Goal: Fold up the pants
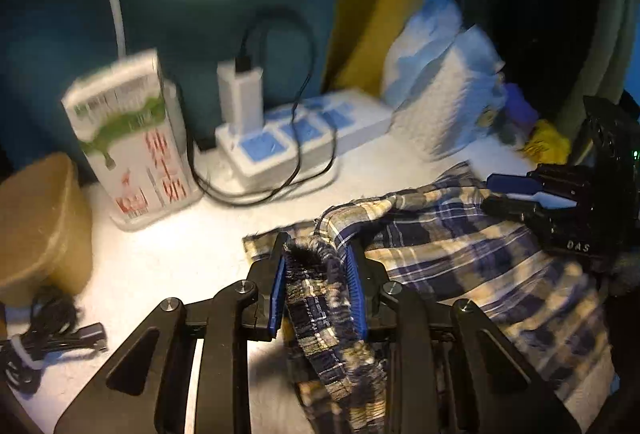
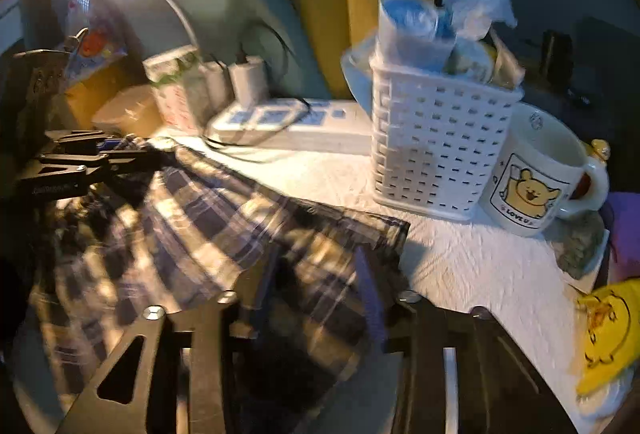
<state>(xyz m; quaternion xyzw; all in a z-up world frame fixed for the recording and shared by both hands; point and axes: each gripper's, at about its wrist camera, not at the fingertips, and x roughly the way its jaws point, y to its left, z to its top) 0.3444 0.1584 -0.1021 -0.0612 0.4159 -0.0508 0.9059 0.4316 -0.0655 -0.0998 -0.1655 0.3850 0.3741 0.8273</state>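
Plaid pants, woven cloth in navy, cream and tan checks, soft and rumpled, spread across the near half of a white, pebbly-textured counter. Left tool, black linkage arms with ribbed blue pads, narrowed and clamped on a gathered, fuzzy-edged band of the pants at their left end. Right tool, same black build, blurred in its own view, set over the pants' right end with cloth between the fingers; pinched or merely straddling, cannot tell. Far left on the counter: upright rectangular carton, glossy white with green and red print; tan rounded tub; coiled black cable near it. Far centre: flat white power strip with blue sockets and a boxy white charger. Far right: white plastic lattice basket, and just right of it a glazed white mug bearing a yellow bear cartoon.
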